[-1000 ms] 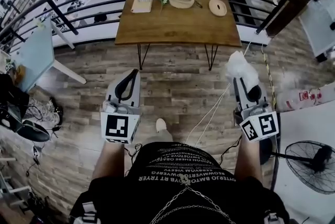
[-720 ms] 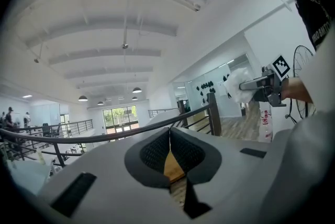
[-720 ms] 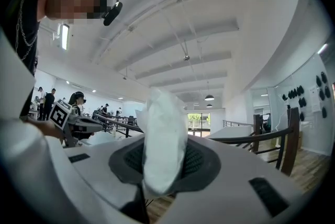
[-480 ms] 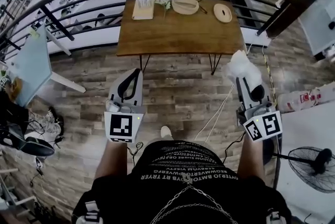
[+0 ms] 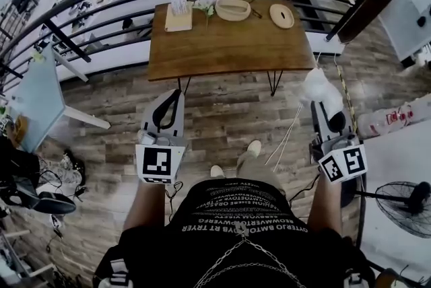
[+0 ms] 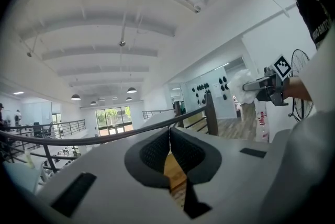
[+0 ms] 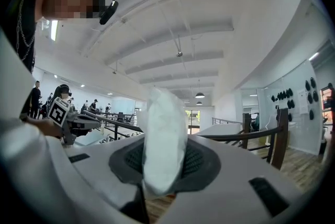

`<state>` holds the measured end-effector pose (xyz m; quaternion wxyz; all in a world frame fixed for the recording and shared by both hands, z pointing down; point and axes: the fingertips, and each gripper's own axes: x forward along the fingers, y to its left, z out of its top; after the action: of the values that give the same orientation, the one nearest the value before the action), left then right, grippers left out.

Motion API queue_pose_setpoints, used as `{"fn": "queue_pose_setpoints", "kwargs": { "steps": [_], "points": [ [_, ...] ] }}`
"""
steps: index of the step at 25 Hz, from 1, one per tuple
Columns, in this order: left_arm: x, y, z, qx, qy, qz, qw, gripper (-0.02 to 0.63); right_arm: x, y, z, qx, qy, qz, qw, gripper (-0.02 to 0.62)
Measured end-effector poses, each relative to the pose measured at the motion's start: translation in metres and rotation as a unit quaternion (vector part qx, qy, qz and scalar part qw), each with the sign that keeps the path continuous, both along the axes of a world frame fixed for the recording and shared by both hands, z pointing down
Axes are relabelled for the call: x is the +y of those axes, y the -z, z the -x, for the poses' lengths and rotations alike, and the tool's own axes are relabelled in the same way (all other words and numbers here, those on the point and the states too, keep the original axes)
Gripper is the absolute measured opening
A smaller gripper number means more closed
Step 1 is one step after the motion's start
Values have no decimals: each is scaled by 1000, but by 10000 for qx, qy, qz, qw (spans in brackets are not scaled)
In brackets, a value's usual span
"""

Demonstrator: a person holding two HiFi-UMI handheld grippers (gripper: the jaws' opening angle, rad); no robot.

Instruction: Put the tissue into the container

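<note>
Firmly, right claw (image 7: 164,161) pinches the tissue (image 7: 163,126) (left claw (image 6: 169,150) closed, empty).

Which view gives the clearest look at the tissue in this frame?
The right gripper view: the tissue fills the centre, pinched in the right gripper. The head view shows the tissue only as a white wad at that gripper's tip. The left gripper view catches it small, at far right.

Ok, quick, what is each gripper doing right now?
Left gripper: closed, jaws together, nothing between them.
Right gripper: closed on the white tissue, which sticks up out of the jaws.
</note>
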<state>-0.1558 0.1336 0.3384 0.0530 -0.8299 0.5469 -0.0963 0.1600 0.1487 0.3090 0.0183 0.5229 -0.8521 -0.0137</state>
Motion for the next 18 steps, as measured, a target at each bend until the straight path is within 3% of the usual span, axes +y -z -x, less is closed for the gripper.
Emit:
{"fn": "queue_pose_setpoints", "kwargs": {
  "steps": [18],
  "points": [
    [-54,-21,37,170,675,274,9972,28,-76,-24,17,200,435,172,9987,112]
  ]
}}
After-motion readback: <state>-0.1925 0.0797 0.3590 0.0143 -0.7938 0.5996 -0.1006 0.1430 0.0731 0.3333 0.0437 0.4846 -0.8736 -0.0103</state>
